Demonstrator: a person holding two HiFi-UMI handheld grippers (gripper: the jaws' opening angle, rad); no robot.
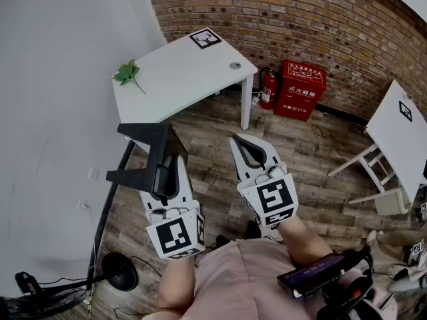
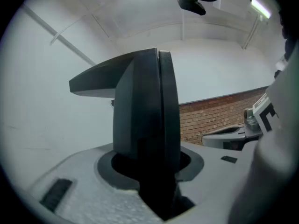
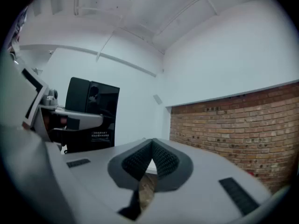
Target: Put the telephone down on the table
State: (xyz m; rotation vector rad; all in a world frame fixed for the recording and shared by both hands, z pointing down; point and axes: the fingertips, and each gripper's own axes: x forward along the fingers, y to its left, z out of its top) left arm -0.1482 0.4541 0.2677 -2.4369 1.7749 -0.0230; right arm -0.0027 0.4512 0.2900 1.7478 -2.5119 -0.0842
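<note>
The left gripper clamps a black telephone in mid-air, its jaws part-way apart and pressed against the set's sides, above a wood-plank floor. In the left gripper view the telephone stands upright between the pads and fills the centre of the picture, with a flat wing jutting off to the left. The right gripper is level beside it, just to the right, with its jaws closed together on nothing; the right gripper view shows the ribbed pads meeting at the tip.

The telephone is well short of the white table, which stands ahead against a brick wall and a white wall. A green leafy sprig lies near the table's left edge, a square black-and-white marker sits at its far corner, and a small grey round cap is set near the right edge. A red fire extinguisher and a red box stand on the floor by the brick wall, to the table's right. A second white table stands at the far right.
</note>
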